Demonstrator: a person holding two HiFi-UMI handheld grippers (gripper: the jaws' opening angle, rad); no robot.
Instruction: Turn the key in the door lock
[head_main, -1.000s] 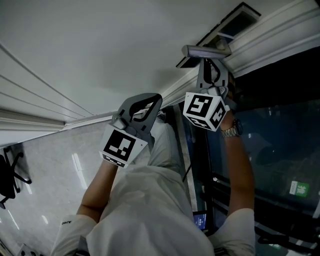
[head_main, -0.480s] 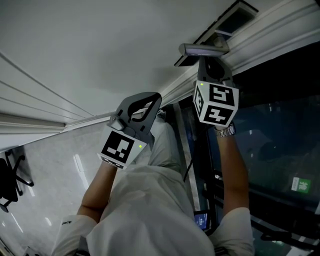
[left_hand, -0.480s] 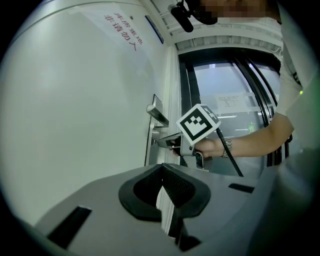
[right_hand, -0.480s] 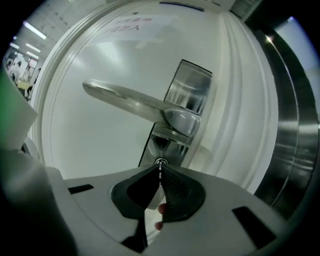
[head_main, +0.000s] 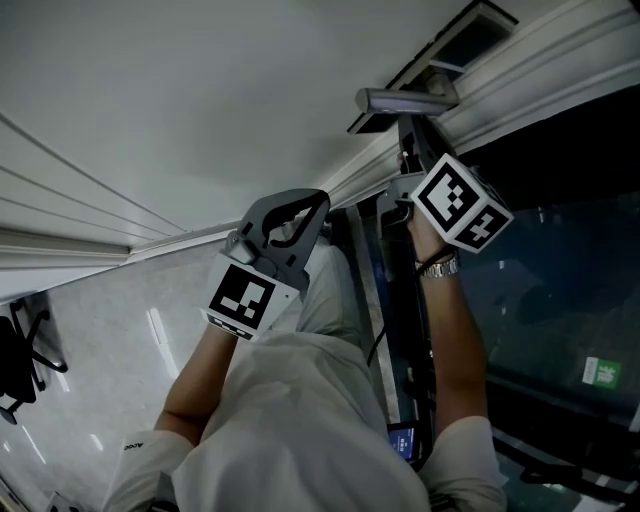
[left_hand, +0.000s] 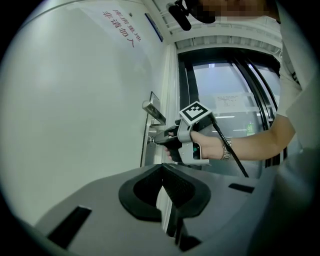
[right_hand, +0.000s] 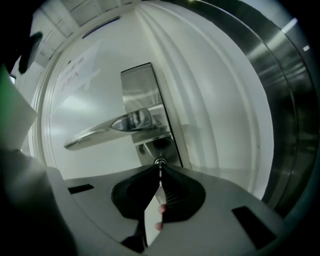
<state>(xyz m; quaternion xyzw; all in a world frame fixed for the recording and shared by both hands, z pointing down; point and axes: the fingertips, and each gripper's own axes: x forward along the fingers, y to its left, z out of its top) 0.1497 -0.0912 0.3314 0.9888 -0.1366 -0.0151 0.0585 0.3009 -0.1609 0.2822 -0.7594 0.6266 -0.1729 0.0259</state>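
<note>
1. White door (head_main: 200, 100), steel lever handle (right_hand: 107, 129) on a steel plate (right_hand: 142, 90), dark glass to the right.
2. Right gripper (right_hand: 160, 168) is at the lock (right_hand: 160, 161) just under the handle, jaws closed on the key (right_hand: 160, 176).
3. Key sits dead centre between the jaw tips, far end in the lock cylinder.
4. Key looks like a thin silver strip, seen edge-on.
5. Left gripper (left_hand: 163, 167) is well left of the lock, clear of the door, jaws closed on nothing.

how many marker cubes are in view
2. Left cube on the left gripper, away from the lock; right cube on the right gripper, holding the key in it.
</note>
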